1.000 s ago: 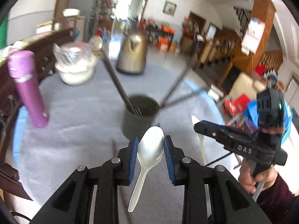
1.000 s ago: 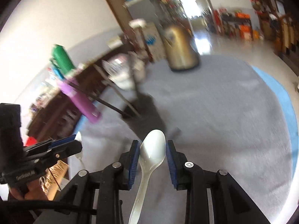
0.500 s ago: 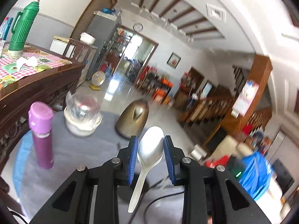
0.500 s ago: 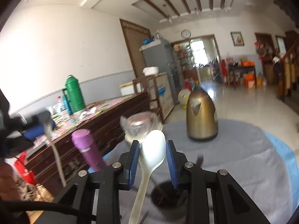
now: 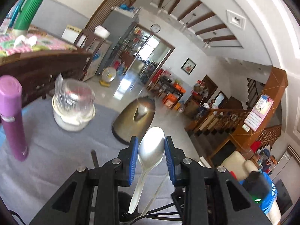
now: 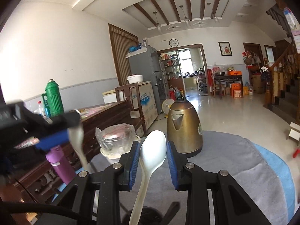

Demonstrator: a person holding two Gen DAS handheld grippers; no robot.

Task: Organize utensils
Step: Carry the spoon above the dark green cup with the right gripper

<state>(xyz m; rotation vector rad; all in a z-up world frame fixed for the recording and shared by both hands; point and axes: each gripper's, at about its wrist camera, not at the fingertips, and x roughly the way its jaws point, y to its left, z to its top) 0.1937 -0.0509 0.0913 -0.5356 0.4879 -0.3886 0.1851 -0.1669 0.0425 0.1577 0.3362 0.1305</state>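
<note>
My left gripper (image 5: 151, 159) is shut on a white plastic spoon (image 5: 151, 147), pads on the sides of the bowl, bowl up and handle hanging down. Just below it, the rim of a dark utensil holder (image 5: 122, 206) shows between the gripper's arms. My right gripper (image 6: 152, 151) is shut the same way on a second white spoon (image 6: 153, 150), above the same holder (image 6: 150, 215), from which dark handles (image 6: 172, 208) stick out. In the right wrist view the left gripper (image 6: 74, 130) appears at the left with its spoon (image 6: 76, 144).
A grey cloth (image 6: 234, 159) covers the round, blue-edged table. On it stand a gold kettle (image 6: 184, 129), a purple bottle (image 5: 12, 116) and a plastic-wrapped glass jar on a white bowl (image 5: 73, 108). A dark wooden sideboard (image 6: 105, 116) with a green thermos (image 6: 53, 98) stands to the left.
Both grippers have risen and tipped upward, each with its spoon still clamped. The views swung from the tabletop and holder up to the room. The left one also rolled.
</note>
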